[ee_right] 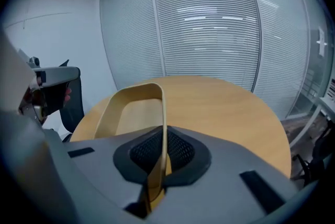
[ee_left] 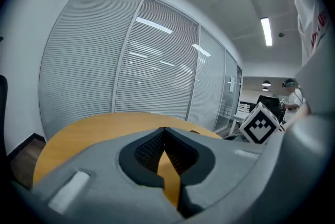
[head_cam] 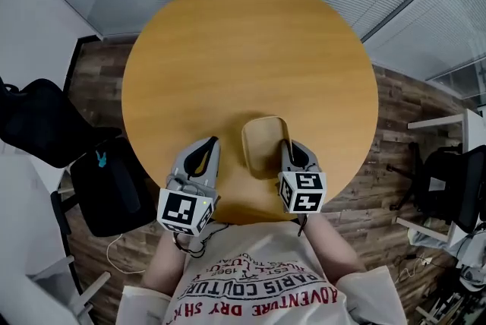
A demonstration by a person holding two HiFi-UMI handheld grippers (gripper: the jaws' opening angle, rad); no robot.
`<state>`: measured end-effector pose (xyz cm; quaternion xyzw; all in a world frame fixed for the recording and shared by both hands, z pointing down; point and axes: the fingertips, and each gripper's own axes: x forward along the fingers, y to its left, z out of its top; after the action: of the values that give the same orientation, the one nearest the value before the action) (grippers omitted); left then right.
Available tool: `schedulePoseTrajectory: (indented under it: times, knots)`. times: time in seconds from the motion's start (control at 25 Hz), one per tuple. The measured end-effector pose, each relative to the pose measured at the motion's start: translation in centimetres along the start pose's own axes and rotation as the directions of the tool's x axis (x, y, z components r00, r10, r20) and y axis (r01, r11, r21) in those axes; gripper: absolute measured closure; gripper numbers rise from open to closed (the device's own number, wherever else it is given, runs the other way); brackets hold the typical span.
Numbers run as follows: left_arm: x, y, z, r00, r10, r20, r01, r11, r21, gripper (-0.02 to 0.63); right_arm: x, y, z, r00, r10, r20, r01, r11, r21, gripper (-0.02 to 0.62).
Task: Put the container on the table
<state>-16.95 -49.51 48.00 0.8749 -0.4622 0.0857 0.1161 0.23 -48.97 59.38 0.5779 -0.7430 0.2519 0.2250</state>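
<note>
Currently the container (head_cam: pixel 263 143) is over the near part of the round table (head_cam: pixel 228 50), its right wall pinched between the jaws of the right gripper (head_cam: pixel 286 145); whether its base touches the wood cannot be told. Lower it level until the base bears flat, well inside the table edge, and only then part the jaws. Hold the left gripper (head_cam: pixel 212 143), jaws together on nothing, clear of the container.

**Container at near edge of round surface**

Tan container (head_cam: pixel 262 143) at the wooden surface's (head_cam: pixel 243 50) near side; resting or held, unclear. Right tool (head_cam: pixel 288 147) on its right wall. Left tool (head_cam: pixel 206 153) just left, apart. Black chair (head_cam: pixel 45 126) far left.
</note>
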Motion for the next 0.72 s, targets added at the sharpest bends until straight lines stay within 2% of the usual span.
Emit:
schedulePoseTrajectory:
  times: [0.2, 0.56, 0.72]
  knots:
    - [1.3, 0.7, -1.7, 1.0, -0.006, -0.023, 0.007, 0.998, 0.069, 0.609, 2.9, -0.6, -2.8, 0.996, -0.027, -0.087, 0.03, 0.999, 0.031, 0.581]
    - [1.9, 2.7, -3.4, 0.999, -0.01, -0.034, 0.011, 1.0, 0.014, 0.609, 6.5, -0.6, -6.4, 0.977, -0.041, -0.209, 0.05, 0.998, 0.04, 0.581]
    - [2.1, 2.8, -3.8, 0.999, -0.019, -0.043, 0.019, 1.0, 0.011, 0.609, 7.3, -0.7, -7.6, 0.969, -0.029, -0.245, 0.053, 0.994, 0.091, 0.581]
